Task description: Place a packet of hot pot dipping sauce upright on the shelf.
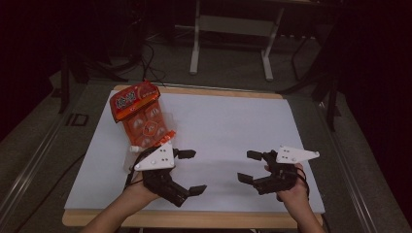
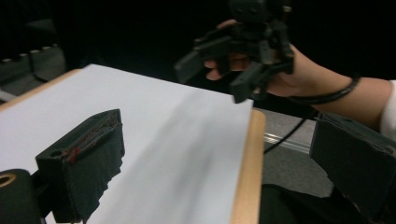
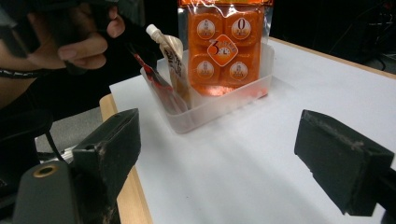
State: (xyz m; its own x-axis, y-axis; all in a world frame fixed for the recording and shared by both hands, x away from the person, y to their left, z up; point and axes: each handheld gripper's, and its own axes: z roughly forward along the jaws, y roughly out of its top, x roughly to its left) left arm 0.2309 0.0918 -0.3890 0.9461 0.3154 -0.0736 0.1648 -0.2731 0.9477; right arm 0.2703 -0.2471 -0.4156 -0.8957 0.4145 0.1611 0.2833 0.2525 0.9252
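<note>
Risk: tall orange packet [image 3: 223,49] upper centre leans in clear tub [image 3: 219,108]; my spread right claw [image 3: 243,163] could topple it. Left claw [image 1: 187,171] spread too.

Clear plastic tray [image 3: 219,105] sits on the white table sheet [image 1: 228,126], at its far left, just beyond the left gripper [image 1: 187,172]. In the tray: orange multi-cup snack pack [image 3: 225,44] standing upright against the far wall; white spouted pouch [image 3: 170,56] and thin red-tipped sachet [image 3: 156,84] leaning at the end nearest the left gripper. Right gripper [image 1: 251,166] lies well apart, near the sheet's right front, its fingertips pointing toward the left gripper's. Bare sheet between them.
</note>
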